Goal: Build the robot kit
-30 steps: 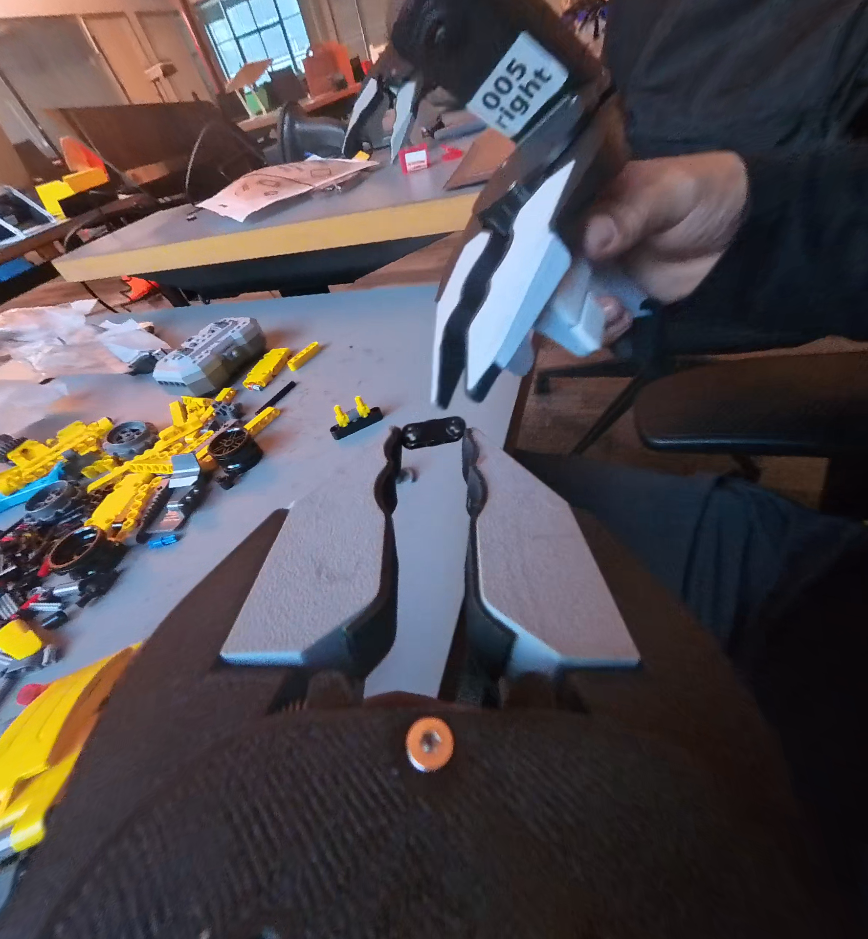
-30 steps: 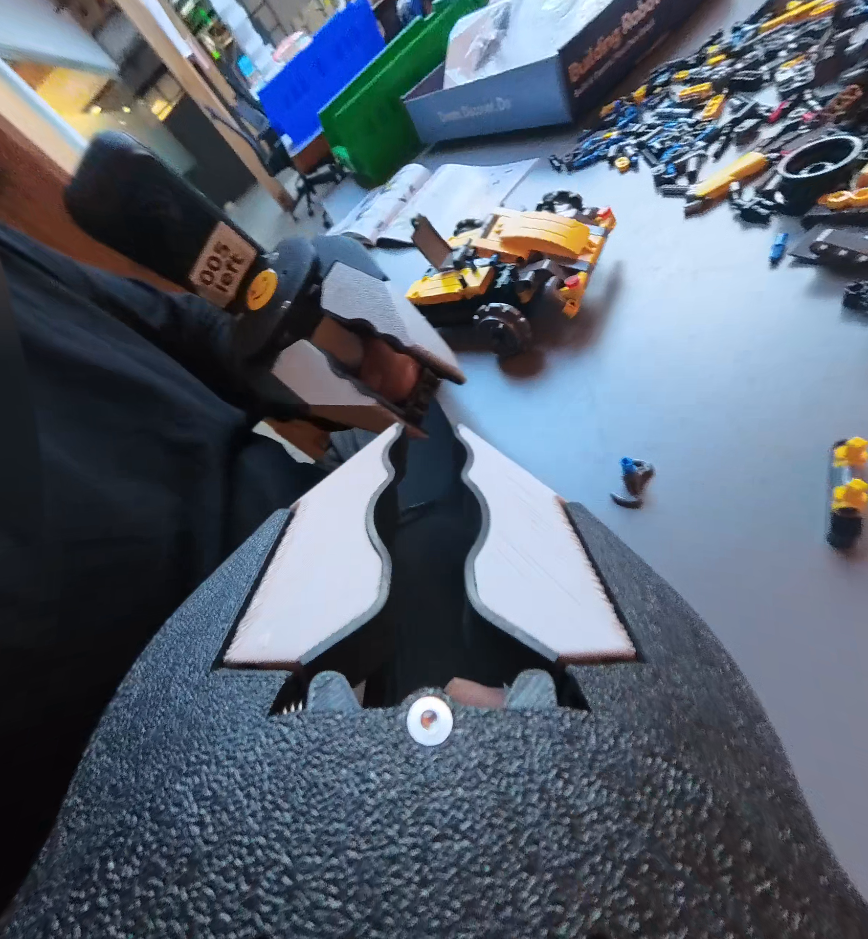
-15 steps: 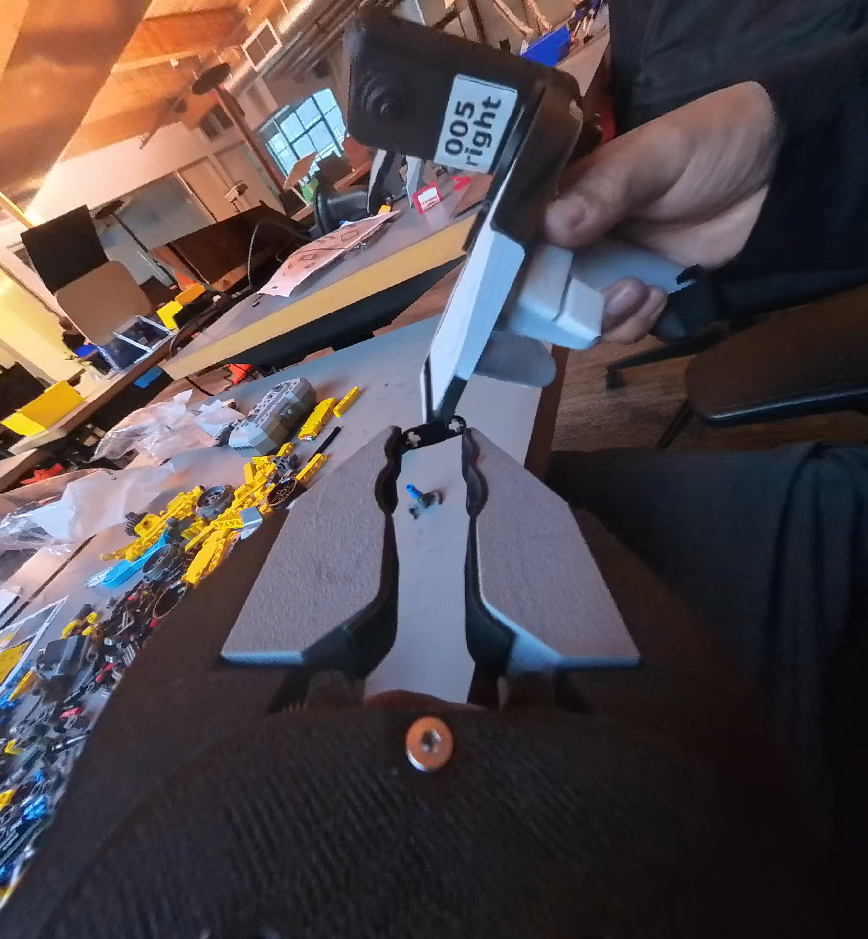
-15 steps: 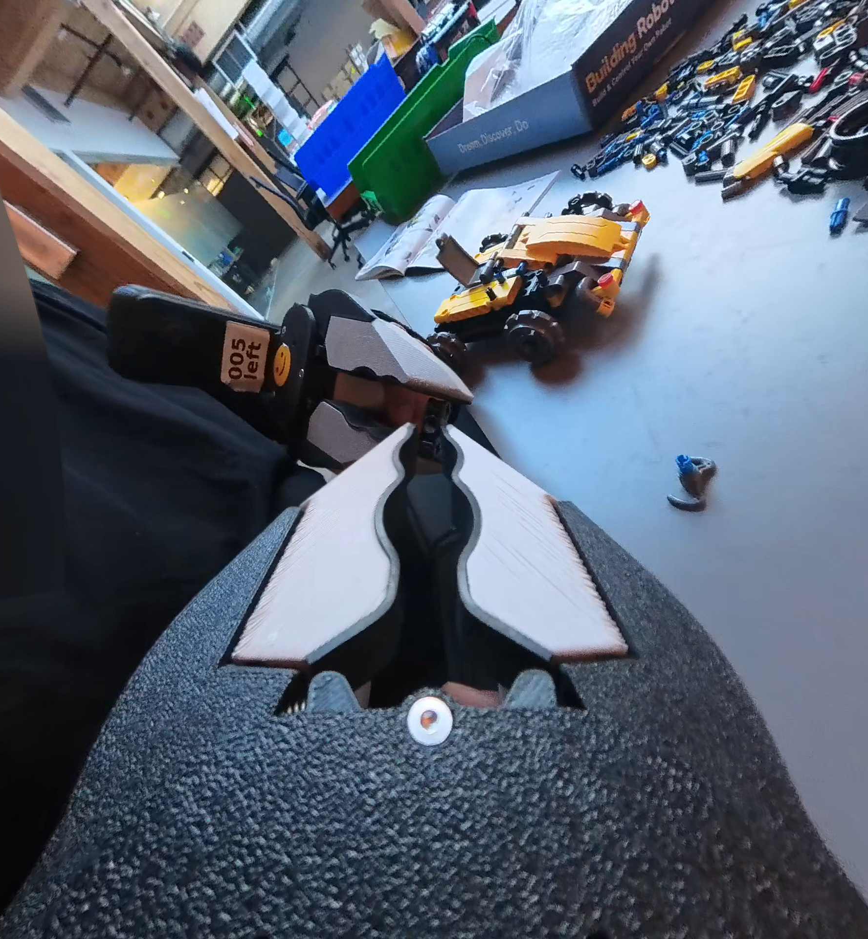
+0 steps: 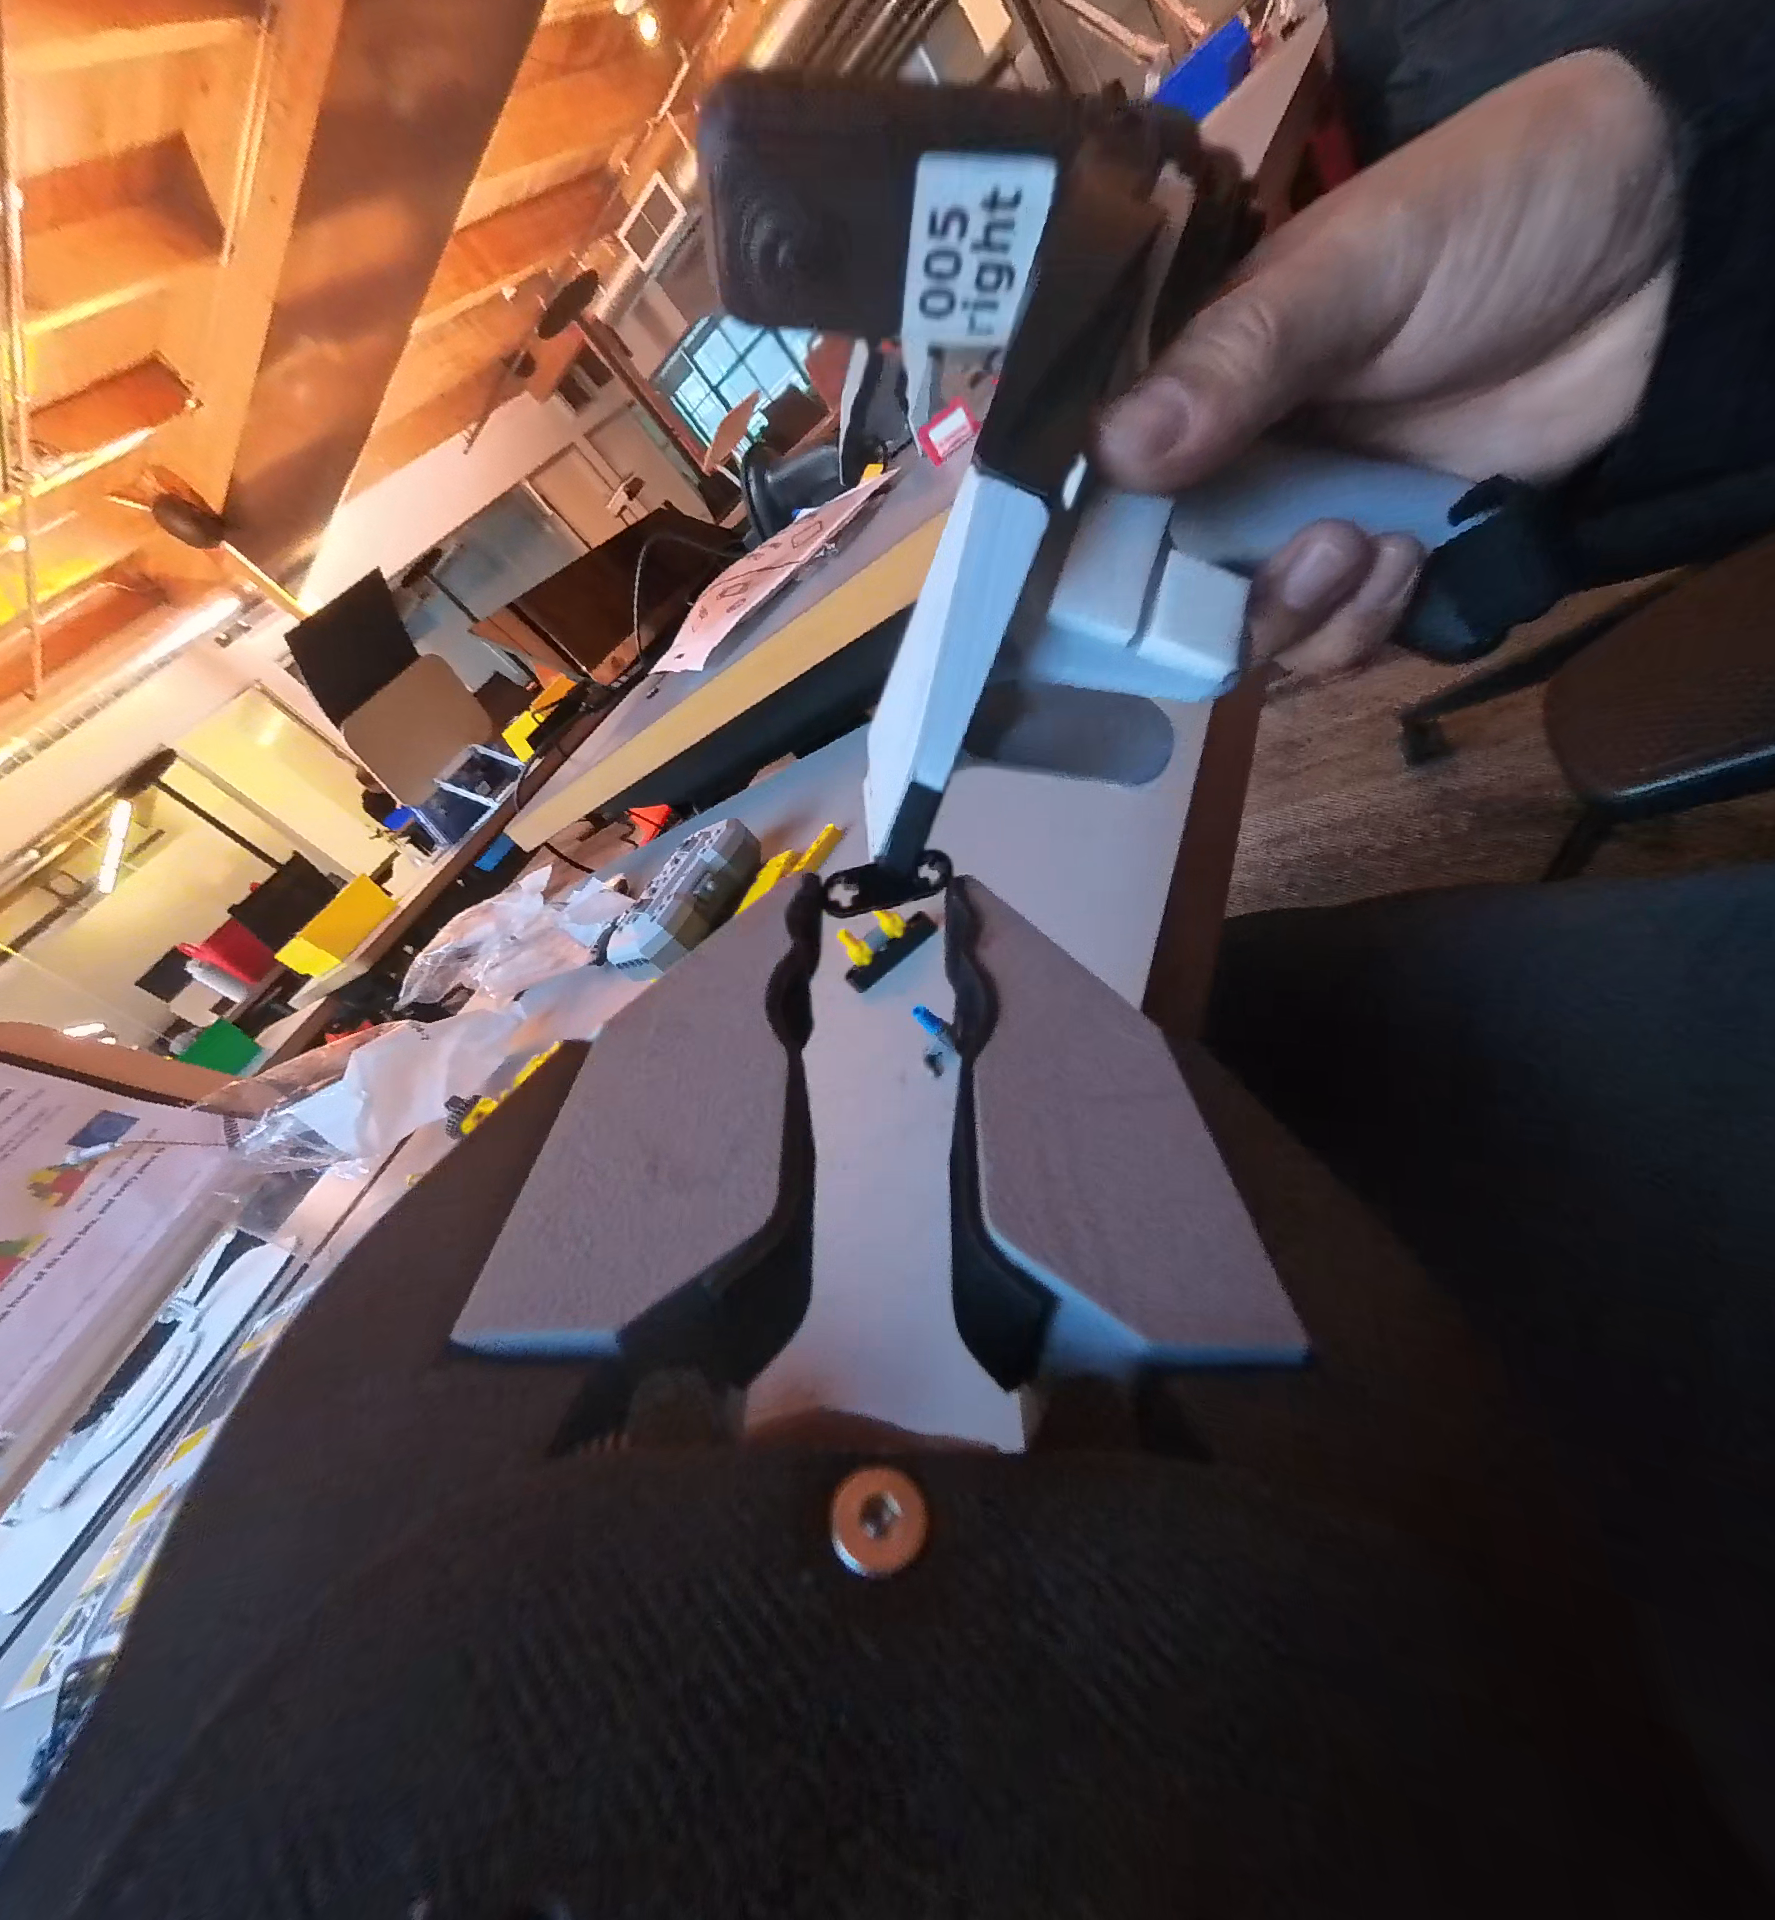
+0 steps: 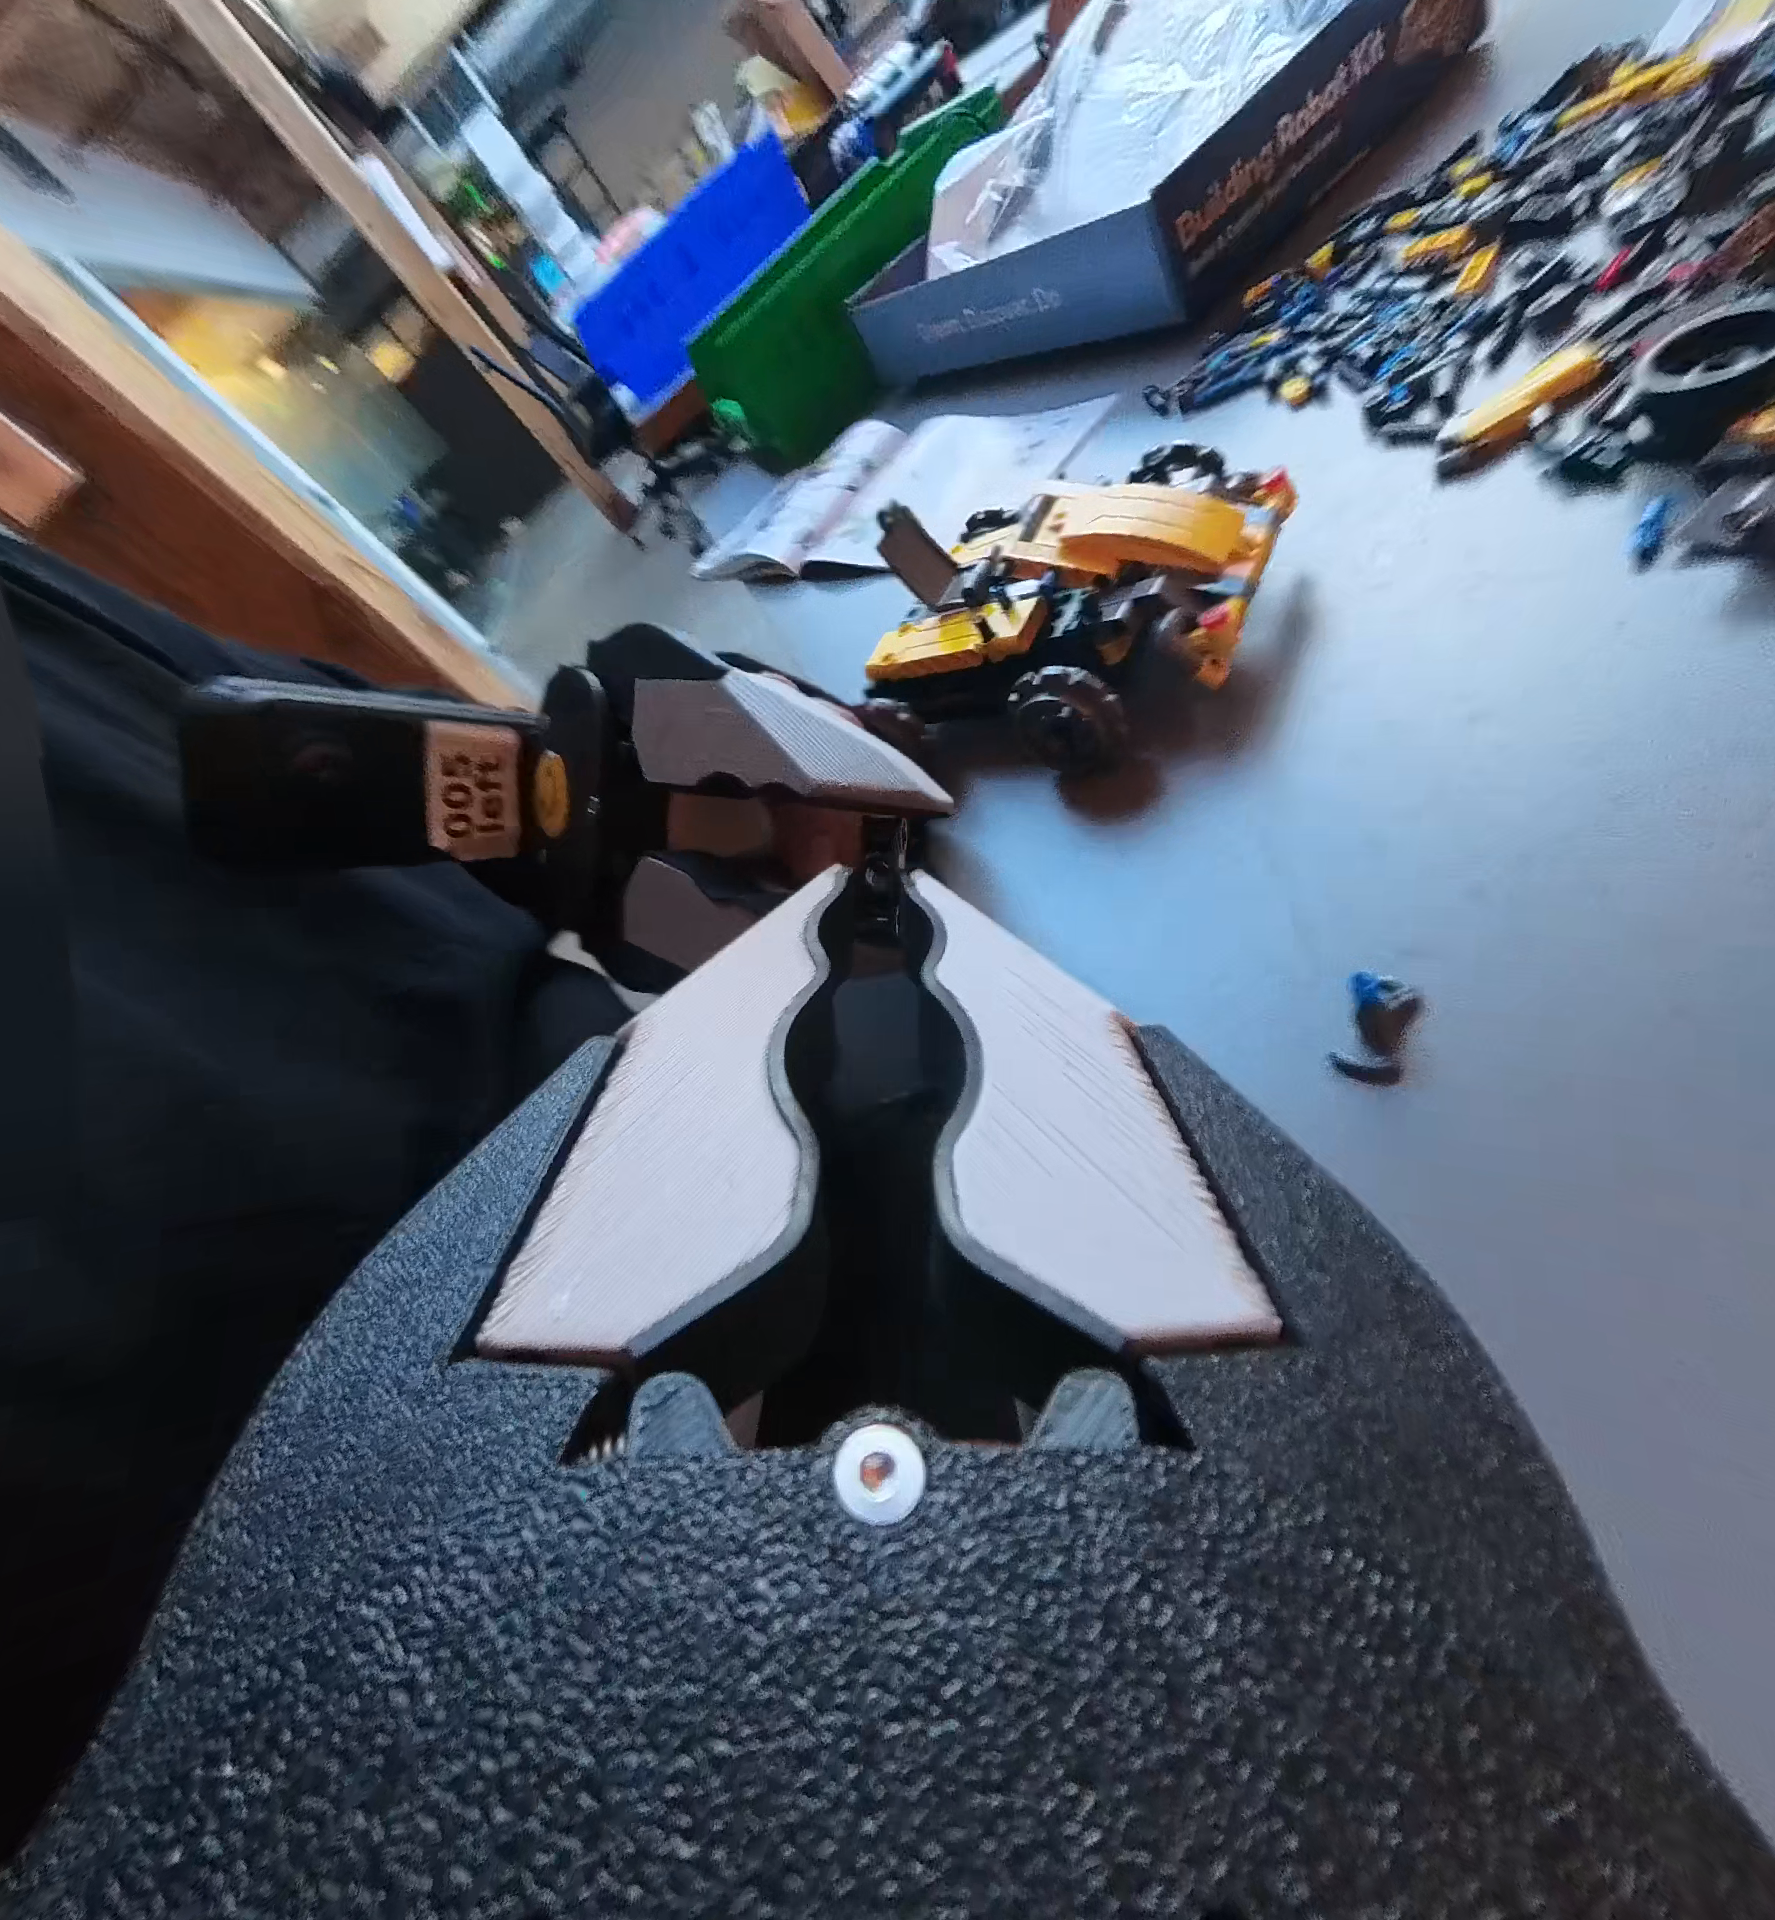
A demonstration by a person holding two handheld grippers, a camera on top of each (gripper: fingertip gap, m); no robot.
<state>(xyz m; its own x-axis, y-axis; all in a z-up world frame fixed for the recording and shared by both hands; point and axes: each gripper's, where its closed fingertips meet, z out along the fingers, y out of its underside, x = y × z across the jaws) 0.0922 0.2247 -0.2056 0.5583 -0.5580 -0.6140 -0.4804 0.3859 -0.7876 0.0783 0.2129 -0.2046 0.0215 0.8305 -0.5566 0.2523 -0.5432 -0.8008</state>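
Observation:
My left gripper is shut on a small flat black link piece, held across its fingertips above the grey table. My right gripper, held by a hand, comes down from above, its tips on the link's right end. In the right wrist view my right gripper is closed to a narrow gap around the edge-on link, and the left gripper's fingers are just beyond it. A black beam with yellow pins and a small blue-tipped piece lie on the table below.
A yellow and black model car stands on the table by an open booklet. A cardboard kit box and a spread of loose parts lie beyond. A grey hub block and plastic bags lie left. The table edge is close. Less than 4 cm separates the two grippers' tips.
My right gripper came down onto the link and narrowed its gap around it. Both grippers tilted, so the views rolled; the left gripper kept its hold.

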